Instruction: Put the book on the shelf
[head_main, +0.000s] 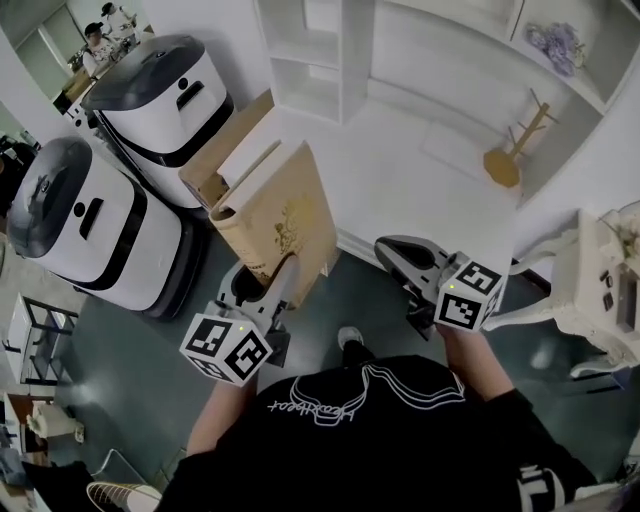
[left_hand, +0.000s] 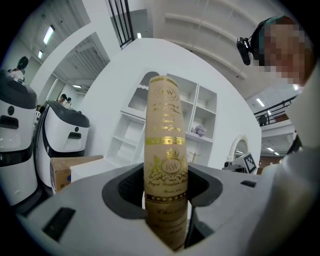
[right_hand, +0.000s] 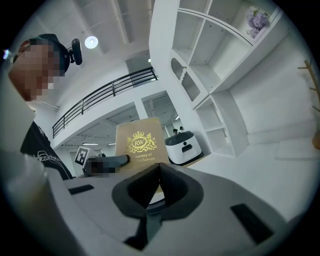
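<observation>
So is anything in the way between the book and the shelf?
Nothing visible blocks it. The book faces the shelf. A cardboard box sits close on the left, beside the way, and a wooden stand is far off to the right.

We've got the tan, gold-printed book (head_main: 283, 215) standing upright, its spine end clamped in the left gripper (left_hand: 166, 187), still apart from the white, open-compartment shelf (head_main: 325, 60) ahead.
</observation>
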